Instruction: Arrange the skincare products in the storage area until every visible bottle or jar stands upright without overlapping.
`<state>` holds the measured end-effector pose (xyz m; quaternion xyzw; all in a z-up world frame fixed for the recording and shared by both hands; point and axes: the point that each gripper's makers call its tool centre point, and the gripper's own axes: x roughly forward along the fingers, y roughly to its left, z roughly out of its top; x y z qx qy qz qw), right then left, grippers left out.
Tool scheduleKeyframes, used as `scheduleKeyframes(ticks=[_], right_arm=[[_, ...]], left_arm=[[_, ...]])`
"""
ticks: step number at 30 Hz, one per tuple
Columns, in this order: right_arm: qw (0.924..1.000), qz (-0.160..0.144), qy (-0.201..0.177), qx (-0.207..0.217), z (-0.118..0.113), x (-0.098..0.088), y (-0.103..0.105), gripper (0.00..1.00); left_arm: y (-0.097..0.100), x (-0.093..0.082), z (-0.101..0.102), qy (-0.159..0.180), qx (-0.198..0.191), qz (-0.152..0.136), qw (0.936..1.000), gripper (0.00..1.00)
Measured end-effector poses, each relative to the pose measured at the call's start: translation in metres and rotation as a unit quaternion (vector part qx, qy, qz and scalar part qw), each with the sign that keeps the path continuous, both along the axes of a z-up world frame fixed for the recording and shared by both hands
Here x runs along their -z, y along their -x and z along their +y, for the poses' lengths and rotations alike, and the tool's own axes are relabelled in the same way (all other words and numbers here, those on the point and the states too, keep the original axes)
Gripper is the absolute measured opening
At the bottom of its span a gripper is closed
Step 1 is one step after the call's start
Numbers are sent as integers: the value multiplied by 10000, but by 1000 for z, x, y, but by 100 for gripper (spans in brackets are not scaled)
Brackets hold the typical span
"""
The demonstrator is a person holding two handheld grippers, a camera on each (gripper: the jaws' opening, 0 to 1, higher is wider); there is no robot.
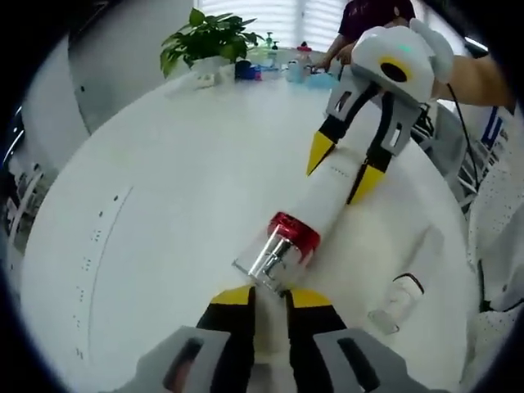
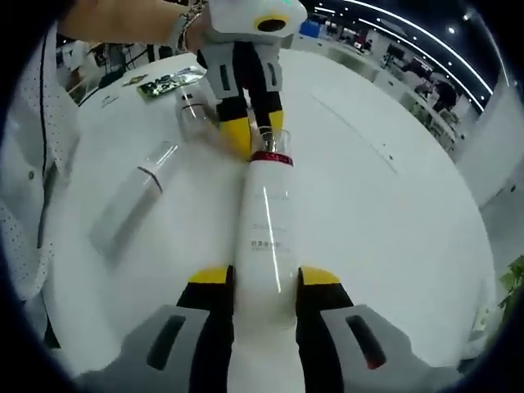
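Jaws of the right gripper (image 2: 264, 282) clamp the base of a white bottle (image 2: 266, 225) lying across the worktop (image 2: 385, 221), while the left gripper (image 1: 268, 296) closes on its clear cap (image 1: 266, 262) below a red collar (image 1: 295, 232). Beside them lies another white tube (image 2: 131, 201), and a potted plant (image 1: 209, 41) sits far ahead.

White bottle (image 1: 327, 192), red collar, clear cap: horizontal, centre of left gripper view, running lower left to upper right. Second white tube (image 2: 131, 201), clear cap, lying flat, left of right gripper view.
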<state>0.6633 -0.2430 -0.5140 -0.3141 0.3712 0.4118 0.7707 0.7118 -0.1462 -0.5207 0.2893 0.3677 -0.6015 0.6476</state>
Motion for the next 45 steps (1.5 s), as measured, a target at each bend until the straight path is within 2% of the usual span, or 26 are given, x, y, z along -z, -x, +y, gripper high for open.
scheduleKeyframes(ticks=[4,6,7,8,9,10,12,16,19,20,22,25,27,31,35,37,42,45], right_arm=[[10000,12,-17,-35,0,0,1,27],[9999,-74,-41,-135,1,0,2,27],[9998,-89,-28,-147,1,0,2,27],[9992,-211,6,-343,4,-1,3,27],[9989,-238,25,-397,5,-2,2,27],[9992,-205,30,-348,4,-2,3,27],[9991,-156,44,-381,4,-1,2,27],[9990,-134,50,-429,4,-1,2,27],[9990,-134,47,-423,4,-1,2,27],[9990,-133,49,-424,4,-1,2,27],[9991,-119,45,-411,5,-1,2,27],[9992,-115,35,-382,4,-1,2,27],[9992,-127,12,-382,5,-2,2,27],[9993,-109,12,-355,4,-2,1,27],[9995,-139,0,-279,4,-2,1,27],[9995,-211,-70,-212,3,-3,2,26],[9996,-174,-224,-95,8,-4,4,26],[9992,-242,-320,-28,10,-6,4,26]], left_arm=[[1,0,1,68,32,21,10000,15],[1,0,4,239,111,-21,9997,17],[0,0,4,272,90,5,9996,23],[2,-1,2,372,90,55,9993,34],[3,-4,2,518,93,56,9986,38],[3,-4,2,510,111,40,9986,40],[5,-9,-2,475,550,-214,9971,43],[10,-11,-17,401,1139,-455,9916,42],[11,-7,-19,182,1340,-532,9894,34],[11,-3,-19,23,1549,-659,9857,34],[11,-4,-21,-41,1606,-536,9856,33],[13,-4,-22,-80,1792,-527,9824,30],[17,-3,-21,-210,2012,-460,9782,28],[17,-3,-20,-407,2065,-298,9771,26],[17,-4,-19,-511,2034,-257,9774,25],[18,-8,-19,-517,2039,-255,9773,25],[18,-17,-14,-640,2081,-213,9758,25],[20,-28,-13,-671,2043,-200,9764,25]])
